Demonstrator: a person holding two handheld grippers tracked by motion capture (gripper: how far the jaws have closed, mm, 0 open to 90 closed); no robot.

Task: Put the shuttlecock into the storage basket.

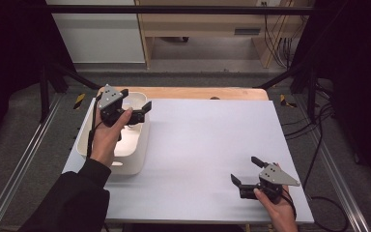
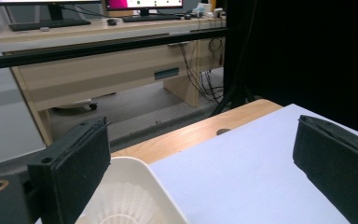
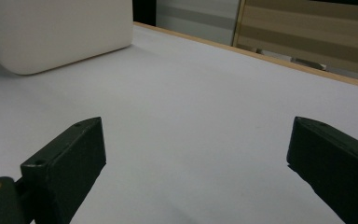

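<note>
Two grippers gaped empty | left gripper (image 1: 136,110) above white bin (image 1: 137,162) | its own view showed shuttlecock (image 2: 121,205) inside | right gripper (image 1: 248,172) over pale table (image 1: 207,145) | desk (image 2: 98,60) beyond.

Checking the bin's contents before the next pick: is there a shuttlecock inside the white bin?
Yes, the left gripper view shows a white feathered shuttlecock lying inside the white bin, just below the open left gripper.

The white shuttlecock (image 2: 121,205) (inside the tub (image 2: 161,186)) is cut off by the bottom edge.
</note>
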